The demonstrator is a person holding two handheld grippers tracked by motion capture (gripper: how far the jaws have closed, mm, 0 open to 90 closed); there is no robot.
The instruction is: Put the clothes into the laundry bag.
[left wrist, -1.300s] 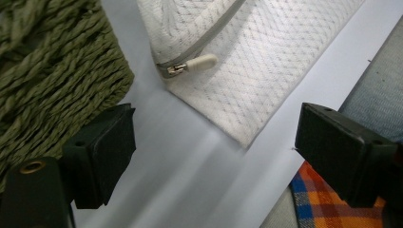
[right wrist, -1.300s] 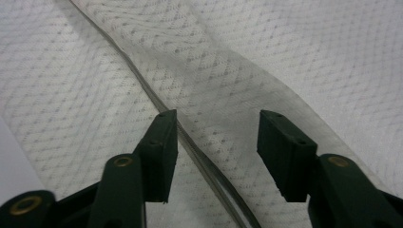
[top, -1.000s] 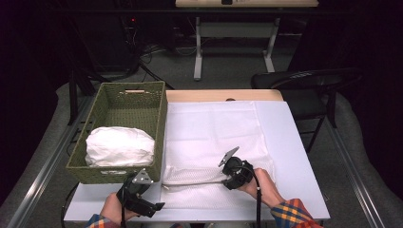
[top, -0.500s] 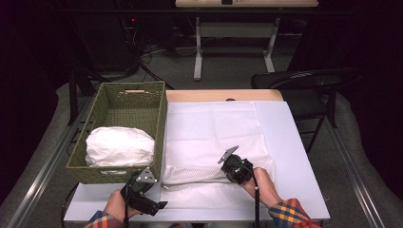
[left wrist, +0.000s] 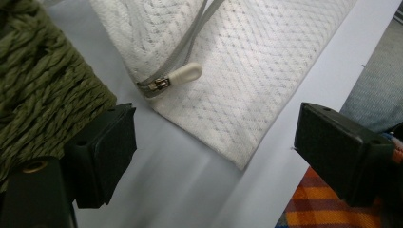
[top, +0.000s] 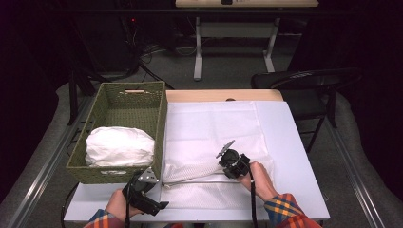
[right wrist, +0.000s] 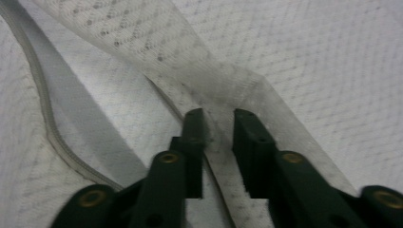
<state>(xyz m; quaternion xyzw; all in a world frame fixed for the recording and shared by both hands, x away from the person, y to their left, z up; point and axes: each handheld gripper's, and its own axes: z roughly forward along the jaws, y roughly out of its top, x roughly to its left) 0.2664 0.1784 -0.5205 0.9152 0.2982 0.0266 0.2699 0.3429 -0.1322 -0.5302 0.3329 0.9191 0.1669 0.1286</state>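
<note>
Two tools: right [right wrist: 217, 124] pinches cover [top: 214, 128] edge, left [left wrist: 209, 142] agape

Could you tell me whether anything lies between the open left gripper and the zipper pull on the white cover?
Nothing visible does. The zipper pull lies exposed on the white cover ahead of the left gripper, with bare table between. The basket sits close beside one finger.

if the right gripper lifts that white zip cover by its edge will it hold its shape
Probably not: the zip cover looks thin and quilted, already creasing where the right gripper pinches its flap, so it should droop. Likely light. Its open zipper side may gape.
</note>
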